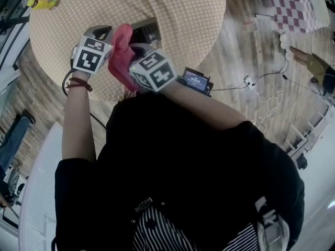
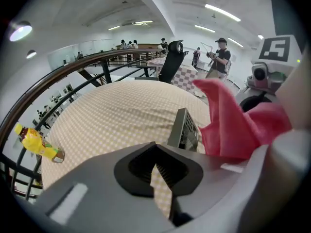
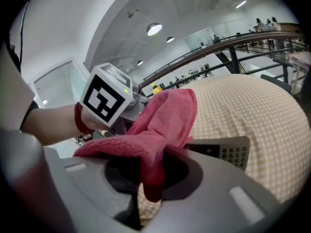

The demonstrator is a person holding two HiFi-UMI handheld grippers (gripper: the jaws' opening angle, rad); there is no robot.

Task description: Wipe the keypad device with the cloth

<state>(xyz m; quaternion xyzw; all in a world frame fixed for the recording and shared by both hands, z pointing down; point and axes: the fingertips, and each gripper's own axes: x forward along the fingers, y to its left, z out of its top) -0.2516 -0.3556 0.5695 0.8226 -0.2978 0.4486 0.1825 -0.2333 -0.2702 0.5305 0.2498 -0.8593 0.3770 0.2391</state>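
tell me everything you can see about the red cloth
The cloth is pinkish red with a fuzzy, towel-like weave, bunched into soft folds. One gathered end is pinched in the jaws of the right gripper, a short tail poking through them. The rest rises in a loose peak above the checked table, and it seems to lie against one end of the grey keypad device.

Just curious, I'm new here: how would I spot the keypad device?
Start at the round table under tan checked fabric. On its near side, behind the pink cloth, is the keypad device: a grey slab with rows of small buttons.
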